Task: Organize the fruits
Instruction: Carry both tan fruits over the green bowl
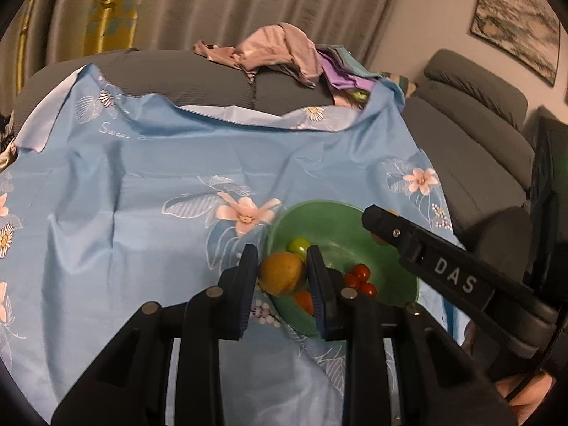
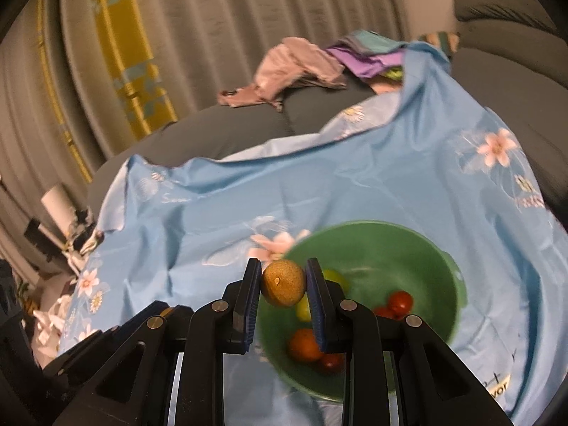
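Note:
My left gripper is shut on a round yellow-brown fruit, held over the near rim of a green bowl. The bowl holds a green fruit, red tomatoes and an orange fruit. My right gripper is shut on a speckled brown round fruit above the left rim of the green bowl. Inside it I see tomatoes, an orange fruit and a yellow-green fruit. In the left wrist view the right gripper reaches over the bowl from the right.
A light blue flowered cloth covers the surface under the bowl. Behind it stands a grey sofa with a heap of pink and purple clothes. Curtains hang at the back. More grey cushions lie to the right.

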Demonstrator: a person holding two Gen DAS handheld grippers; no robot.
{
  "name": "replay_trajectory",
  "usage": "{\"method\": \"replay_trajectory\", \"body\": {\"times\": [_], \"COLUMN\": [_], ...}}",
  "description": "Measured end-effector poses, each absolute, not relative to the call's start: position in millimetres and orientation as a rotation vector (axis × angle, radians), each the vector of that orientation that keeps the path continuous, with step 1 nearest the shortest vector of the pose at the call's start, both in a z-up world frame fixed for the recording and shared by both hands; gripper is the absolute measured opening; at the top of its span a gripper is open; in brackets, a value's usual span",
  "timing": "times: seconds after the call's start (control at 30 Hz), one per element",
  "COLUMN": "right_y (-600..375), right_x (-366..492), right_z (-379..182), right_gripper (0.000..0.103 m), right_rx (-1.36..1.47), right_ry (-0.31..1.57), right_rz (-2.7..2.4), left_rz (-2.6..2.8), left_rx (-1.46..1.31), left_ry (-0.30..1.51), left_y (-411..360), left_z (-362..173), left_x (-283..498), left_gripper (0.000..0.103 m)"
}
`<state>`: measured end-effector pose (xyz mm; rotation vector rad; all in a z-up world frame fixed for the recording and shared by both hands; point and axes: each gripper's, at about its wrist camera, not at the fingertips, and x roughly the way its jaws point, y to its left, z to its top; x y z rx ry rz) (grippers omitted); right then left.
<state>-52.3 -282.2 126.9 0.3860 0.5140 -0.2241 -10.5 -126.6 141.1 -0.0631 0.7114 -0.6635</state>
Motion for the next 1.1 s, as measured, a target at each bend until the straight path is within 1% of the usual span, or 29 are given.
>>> {"method": "replay_trajectory", "body": {"times": [0.5,0.8,1.1], "right_y": [-333.5,-349.2,-352.4], "right_x": [-64.2,-54.9,-49.0], "right_z": [98.5,78.3,69.5], "right_gripper": [0.028,0.028,0.028], "right_rx": [0.515,0.525,0.517], "right_ry": [0.573,0.656,0.706], "right_rz": [-0.328,-0.373,-0.378], "left_rz": [-0.785,-0.795,-0.804], "left_rx": [0.022,0.041,0.035], "left_ry": [0.821,0.874,0.907], "left_y": [-186.5,-202.8,-209.8], "left_z": [106.1,90.4,80.9], "left_x": [-14.1,-11.9,-7.2], "left_gripper": [0.028,0.028,0.028]}}
